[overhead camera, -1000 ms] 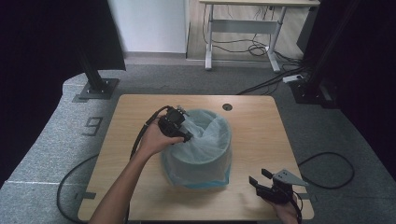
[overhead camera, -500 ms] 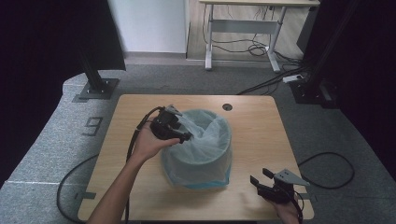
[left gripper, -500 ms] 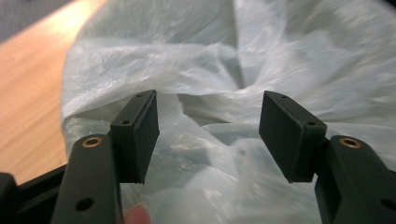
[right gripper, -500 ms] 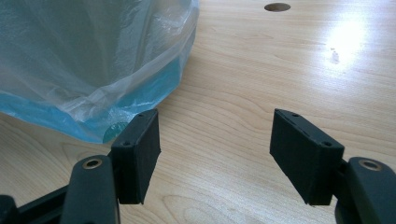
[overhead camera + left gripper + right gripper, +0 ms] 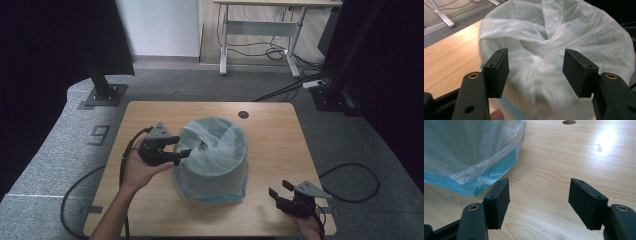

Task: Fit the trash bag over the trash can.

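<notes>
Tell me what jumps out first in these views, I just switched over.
The bin, blue and draped in a translucent plastic liner, stands mid-table. The left gripper sits at its left side, fingers open before the liner. The right gripper rests open near the table's front right corner.

Dim, dark-edged high view; glare on the table; motion-blurred bag up close.

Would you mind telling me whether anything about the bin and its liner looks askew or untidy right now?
Yes: the plastic liner is bunched and twisted across the mouth of the blue bin instead of lying open, and it hangs unevenly down the outside. Nothing is spilled on the table.
</notes>
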Demonstrator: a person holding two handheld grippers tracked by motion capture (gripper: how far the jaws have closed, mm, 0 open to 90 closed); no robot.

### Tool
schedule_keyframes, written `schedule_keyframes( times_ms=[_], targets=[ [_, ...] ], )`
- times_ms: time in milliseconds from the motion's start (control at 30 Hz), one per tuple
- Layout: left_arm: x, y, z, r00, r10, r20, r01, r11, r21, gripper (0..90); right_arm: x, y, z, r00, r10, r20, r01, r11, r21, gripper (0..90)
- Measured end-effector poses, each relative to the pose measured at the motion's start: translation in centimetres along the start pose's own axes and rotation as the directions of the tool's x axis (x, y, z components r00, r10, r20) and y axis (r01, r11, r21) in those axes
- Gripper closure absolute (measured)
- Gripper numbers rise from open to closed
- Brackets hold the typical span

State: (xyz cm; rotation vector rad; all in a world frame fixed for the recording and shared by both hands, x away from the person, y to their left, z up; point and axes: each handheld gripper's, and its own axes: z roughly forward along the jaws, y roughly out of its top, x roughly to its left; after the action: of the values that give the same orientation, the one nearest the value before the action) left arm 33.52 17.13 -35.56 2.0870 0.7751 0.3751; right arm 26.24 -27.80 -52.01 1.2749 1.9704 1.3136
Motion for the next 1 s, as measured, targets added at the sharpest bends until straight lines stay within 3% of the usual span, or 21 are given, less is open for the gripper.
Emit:
schedule_keyframes(
  times_ms=[167, 500, 733, 833, 1000],
  targets=[
    [0.4, -2.2, -1.8, 0.9998, -0.018, -0.003, 0.018, 0.9995, -0.025, 37.5, 0.0, -0.1, 0.2, 1.0, 0.0, 0.003, 0.0, 1.0, 0.007, 32.5],
    [1.1, -7.5, -4.2, 0.9966, -0.056, -0.061, 0.055, 0.9982, -0.023, 37.2, 0.3, -0.3, 0.6, 1.0, -0.003, 0.002, 0.003, 1.0, 0.022, 32.5],
    [1.9, -11.2, -4.2, 0.9895, -0.102, -0.103, 0.102, 0.9947, 0.003, 37.2, 0.1, -0.4, 0.8, 1.0, 0.001, 0.006, -0.001, 1.0, 0.029, 32.5],
    [2.6, -12.8, -3.6, 0.9817, -0.111, -0.155, 0.116, 0.9928, 0.028, 37.3, 0.0, -0.4, 0.9, 1.0, 0.002, 0.007, -0.003, 0.999, 0.033, 32.5],
    [3.7, -14.8, -2.9, 0.9791, -0.153, -0.134, 0.157, 0.9873, 0.023, 37.1, -0.1, -0.5, 0.9, 1.0, 0.005, 0.007, -0.005, 0.999, 0.034, 32.5]
  ],
)
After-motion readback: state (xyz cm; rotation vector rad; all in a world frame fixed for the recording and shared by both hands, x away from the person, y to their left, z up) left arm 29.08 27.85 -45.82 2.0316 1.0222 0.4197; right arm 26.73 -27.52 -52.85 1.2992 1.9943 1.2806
